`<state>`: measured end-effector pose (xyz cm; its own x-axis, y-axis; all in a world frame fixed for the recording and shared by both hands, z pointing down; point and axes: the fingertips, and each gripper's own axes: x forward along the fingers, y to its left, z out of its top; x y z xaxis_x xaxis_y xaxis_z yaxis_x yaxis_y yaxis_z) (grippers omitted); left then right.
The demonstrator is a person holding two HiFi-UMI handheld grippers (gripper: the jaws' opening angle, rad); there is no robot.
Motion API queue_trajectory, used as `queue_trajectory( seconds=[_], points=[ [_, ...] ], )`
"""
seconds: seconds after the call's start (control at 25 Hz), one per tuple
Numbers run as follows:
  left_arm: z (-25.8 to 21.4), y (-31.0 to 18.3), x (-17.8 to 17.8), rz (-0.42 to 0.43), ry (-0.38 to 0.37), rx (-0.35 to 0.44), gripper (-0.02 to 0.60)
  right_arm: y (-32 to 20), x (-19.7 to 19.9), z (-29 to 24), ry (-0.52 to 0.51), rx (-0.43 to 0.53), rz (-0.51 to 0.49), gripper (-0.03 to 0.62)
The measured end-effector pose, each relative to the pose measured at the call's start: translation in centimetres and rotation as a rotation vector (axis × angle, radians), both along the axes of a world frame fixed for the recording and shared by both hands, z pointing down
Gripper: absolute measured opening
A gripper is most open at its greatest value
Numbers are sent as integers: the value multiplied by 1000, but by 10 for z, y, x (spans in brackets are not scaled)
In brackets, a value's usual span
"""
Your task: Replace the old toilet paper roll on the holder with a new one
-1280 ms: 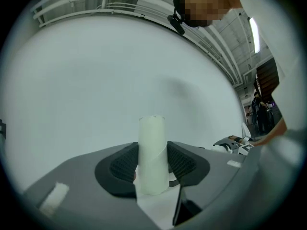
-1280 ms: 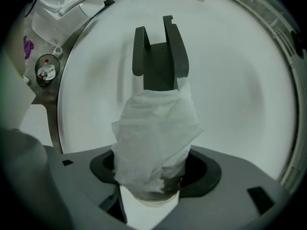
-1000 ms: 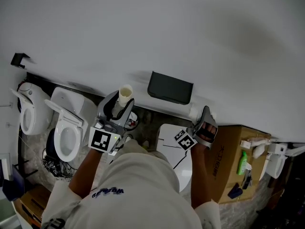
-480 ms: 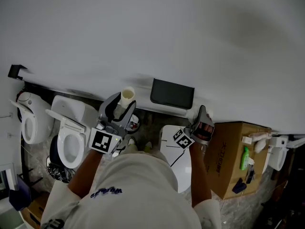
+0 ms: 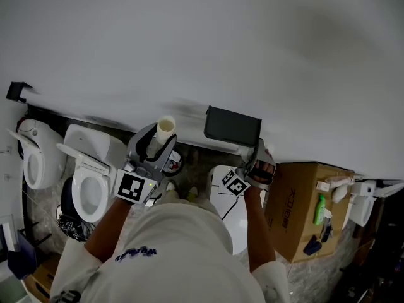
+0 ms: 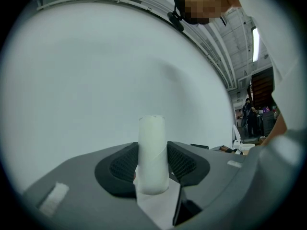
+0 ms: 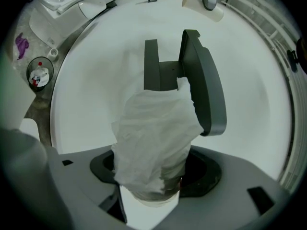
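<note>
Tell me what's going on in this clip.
A person works two handheld tools at a white wall. The left tool is clamped on a pale cardboard tube, held upright. The right tool grips a white toilet paper roll with loose wrinkled paper, in front of the dark grey wall-mounted holder, not yet seated in it.

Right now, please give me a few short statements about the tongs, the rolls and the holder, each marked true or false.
1. The left tongs grip a bare tube. True.
2. The right tongs are empty. False: they grip a paper roll.
3. The holder hangs on the white wall. True.
4. The paper roll sits in the holder. False: it is in the right tongs, in front of the holder.
</note>
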<state>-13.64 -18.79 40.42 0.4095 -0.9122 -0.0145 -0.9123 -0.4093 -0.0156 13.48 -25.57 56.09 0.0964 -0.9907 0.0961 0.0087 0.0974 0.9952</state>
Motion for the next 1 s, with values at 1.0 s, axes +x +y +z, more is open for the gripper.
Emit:
queue_trajectory(
  seconds=[1.0],
  points=[
    [8,-1,4,48,19,-9,193,5,-39,20,13,-71,-45,308]
  ],
)
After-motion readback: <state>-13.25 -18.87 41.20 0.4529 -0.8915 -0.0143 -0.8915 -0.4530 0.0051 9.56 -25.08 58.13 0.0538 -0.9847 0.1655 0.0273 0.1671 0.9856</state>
